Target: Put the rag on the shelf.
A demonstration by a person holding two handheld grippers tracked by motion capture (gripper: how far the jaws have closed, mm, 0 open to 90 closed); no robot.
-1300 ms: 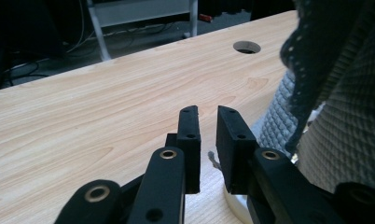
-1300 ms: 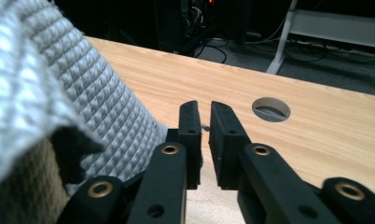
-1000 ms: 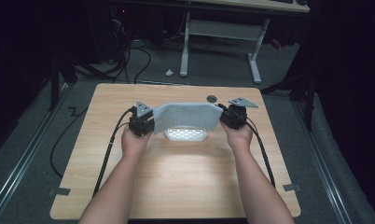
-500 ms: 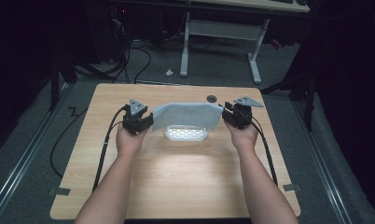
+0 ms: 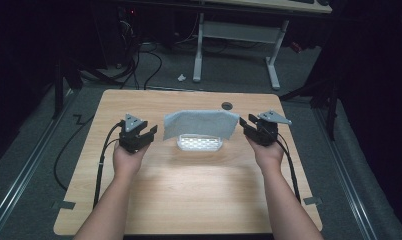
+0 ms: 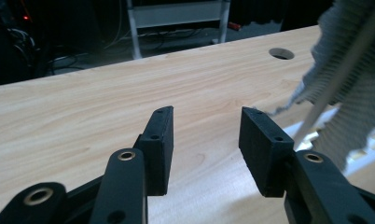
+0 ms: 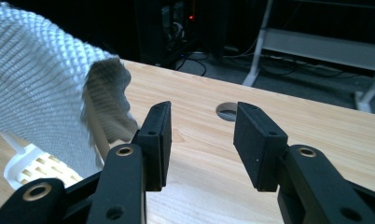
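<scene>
One wooden table (image 5: 189, 200) fills the middle of the high view. Two hands hold two grippers over it. The left gripper (image 5: 151, 132) sits left of centre, and its jaws are wide apart with nothing in them. The right gripper (image 5: 245, 125) sits right of centre, jaws wide apart too, holding nothing. Between them is one grey cloth (image 5: 201, 125), draped over one white tray (image 5: 200, 144) with little holes. One round hole (image 5: 227, 105) in the table is just above the cloth.
</scene>
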